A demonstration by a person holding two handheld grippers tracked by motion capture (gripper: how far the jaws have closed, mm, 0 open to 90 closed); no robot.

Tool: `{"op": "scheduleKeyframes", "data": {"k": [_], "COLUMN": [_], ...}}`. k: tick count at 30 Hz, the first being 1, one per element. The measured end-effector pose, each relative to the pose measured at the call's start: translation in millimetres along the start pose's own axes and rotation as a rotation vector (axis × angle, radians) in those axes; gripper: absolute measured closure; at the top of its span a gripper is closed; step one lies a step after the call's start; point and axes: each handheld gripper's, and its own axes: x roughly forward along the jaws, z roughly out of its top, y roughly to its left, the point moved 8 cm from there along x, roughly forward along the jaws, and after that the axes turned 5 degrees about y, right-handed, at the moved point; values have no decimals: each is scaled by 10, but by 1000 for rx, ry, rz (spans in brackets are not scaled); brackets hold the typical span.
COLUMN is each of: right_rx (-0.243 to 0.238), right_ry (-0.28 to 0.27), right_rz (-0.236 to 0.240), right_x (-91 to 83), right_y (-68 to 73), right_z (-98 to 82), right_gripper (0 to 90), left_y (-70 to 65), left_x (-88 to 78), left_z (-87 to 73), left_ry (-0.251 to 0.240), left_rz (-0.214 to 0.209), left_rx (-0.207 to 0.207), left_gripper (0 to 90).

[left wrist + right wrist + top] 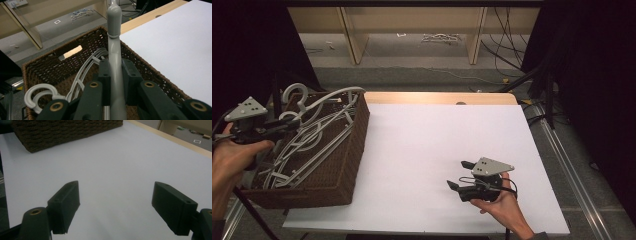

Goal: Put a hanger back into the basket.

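Your left gripper [115, 75] pinches a grey hanger [114, 50] over the wicker basket [347, 165], clearest in its own view; your right gripper [120, 207] hovers, jaws spread, above the white counter [422, 145].

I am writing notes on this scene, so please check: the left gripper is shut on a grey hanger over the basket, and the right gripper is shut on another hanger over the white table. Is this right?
Not quite. The right gripper is open and holds nothing, as the right gripper view shows: its jaws stand wide apart over the white table. The rest holds: the left gripper is shut on a grey hanger over the basket.
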Motion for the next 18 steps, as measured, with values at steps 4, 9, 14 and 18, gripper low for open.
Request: {"op": "scheduleKeyframes", "data": {"k": [4, 9, 14, 18], "right_rx": [3, 1, 2, 0], "right_ry": [1, 1, 4, 4], "right_rz": [-1, -1, 0, -1], "right_x": [-1, -3, -5, -7], "right_y": [-4, -10, -11, -16], "right_z": [-10, -16, -26, -27], "right_gripper": [234, 235, 234, 235], "left_y": [68, 123, 160, 199], "left_x": [-8, 29, 92, 148], "left_z": [-54, -101, -146, -189], "left_ry": [10, 33, 56, 97], "left_rz": [8, 19, 15, 23], "left_rx": [-18, -17, -25, 3], "left_gripper": [790, 790, 790, 790]}}
